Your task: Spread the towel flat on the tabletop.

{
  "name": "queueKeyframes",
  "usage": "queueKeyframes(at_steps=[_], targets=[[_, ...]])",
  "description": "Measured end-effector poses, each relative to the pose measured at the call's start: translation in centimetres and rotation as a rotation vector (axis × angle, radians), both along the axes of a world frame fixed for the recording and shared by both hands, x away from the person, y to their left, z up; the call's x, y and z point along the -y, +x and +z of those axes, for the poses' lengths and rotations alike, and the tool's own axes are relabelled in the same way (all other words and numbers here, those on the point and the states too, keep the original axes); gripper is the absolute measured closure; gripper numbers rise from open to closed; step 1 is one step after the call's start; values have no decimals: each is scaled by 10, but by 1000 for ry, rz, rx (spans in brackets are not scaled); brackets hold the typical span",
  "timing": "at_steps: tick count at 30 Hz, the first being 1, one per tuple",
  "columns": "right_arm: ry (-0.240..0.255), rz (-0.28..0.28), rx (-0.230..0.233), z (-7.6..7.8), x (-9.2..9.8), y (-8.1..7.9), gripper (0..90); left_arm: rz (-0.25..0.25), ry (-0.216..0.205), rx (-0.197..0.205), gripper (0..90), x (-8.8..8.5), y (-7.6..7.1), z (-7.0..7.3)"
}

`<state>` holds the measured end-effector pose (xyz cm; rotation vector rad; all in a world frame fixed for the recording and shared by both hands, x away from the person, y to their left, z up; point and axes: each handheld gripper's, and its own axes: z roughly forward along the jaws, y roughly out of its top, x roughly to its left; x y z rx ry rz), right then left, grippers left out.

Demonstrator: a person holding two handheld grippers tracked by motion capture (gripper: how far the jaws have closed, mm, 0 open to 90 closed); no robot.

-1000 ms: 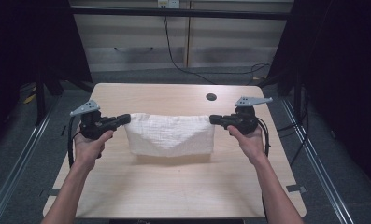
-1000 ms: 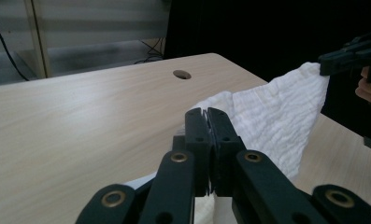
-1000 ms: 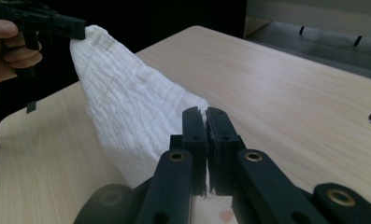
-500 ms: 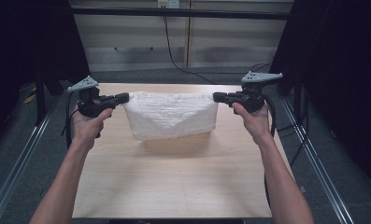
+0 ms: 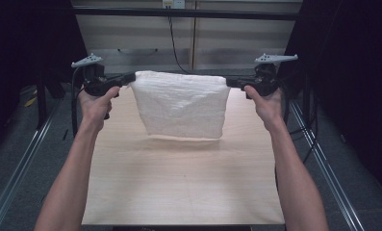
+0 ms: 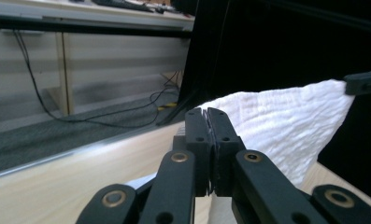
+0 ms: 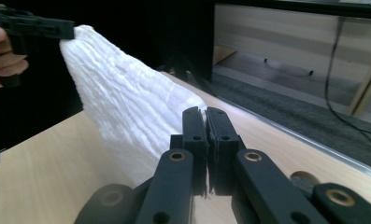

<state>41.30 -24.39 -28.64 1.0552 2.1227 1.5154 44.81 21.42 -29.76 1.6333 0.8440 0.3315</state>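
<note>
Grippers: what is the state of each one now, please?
Left gripper: closed, holding one top corner of the white towel.
Right gripper: closed, holding the other top corner.

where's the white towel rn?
In the high view the white towel hangs stretched above the far half of the table, its top corners pinched by the left gripper and the right gripper.

Towel [image 5: 181, 103]: hangs between the 2 grippers, above the far half of the table [image 5: 179, 187], its lower edge clear of the tabletop.
Left gripper [image 5: 130, 77]: at the towel's upper left corner, jaws pinched on it.
Right gripper [image 5: 230, 83]: at the towel's upper right corner, jaws pinched on it.
Left hand [image 5: 96, 103]: left of the towel, behind its gripper.
Right hand [image 5: 268, 103]: right of the towel.
</note>
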Motion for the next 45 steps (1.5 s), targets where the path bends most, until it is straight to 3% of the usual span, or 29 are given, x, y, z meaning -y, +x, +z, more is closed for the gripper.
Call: queueKeyframes(at_steps=[2,6,8,11,13,17,23,24,29,35,36,39,42,45], targets=[[7,-14,2,6,3,5,873,-5,-19,15,885,5,3,6],[3,-35,5,12,8,10,873,-9,-46,23,885,11,5,4],[23,-36,11,9,12,8,873,-12,-14,30,885,13,3,1],[8,-22,3,-3,12,1,873,-24,-12,24,884,12,-4,-12],[21,-10,-9,-18,12,-6,873,-23,-36,9,884,10,-9,-25],[54,-2,-34,-49,11,-20,873,-25,-27,-17,885,7,-19,-51],[48,38,-53,-71,7,-37,873,-25,-16,-4,884,1,-43,-79],[26,42,-58,-75,6,-39,873,-24,-21,-17,885,0,-45,-84],[12,66,-88,-94,0,-50,873,-31,-8,-78,884,-9,-58,-112],[0,91,-115,-113,-6,-64,872,-56,12,-122,884,-17,-73,-128],[-6,94,-115,-114,-7,-66,872,-58,35,-121,884,-17,-77,-131],[-5,97,-120,-120,-9,-72,872,-70,23,-126,884,-18,-84,-135],[0,102,-125,-124,-9,-79,872,-86,51,-125,883,-19,-93,-137],[-5,108,-128,-127,-8,-87,872,-102,52,-124,884,-20,-101,-138]])
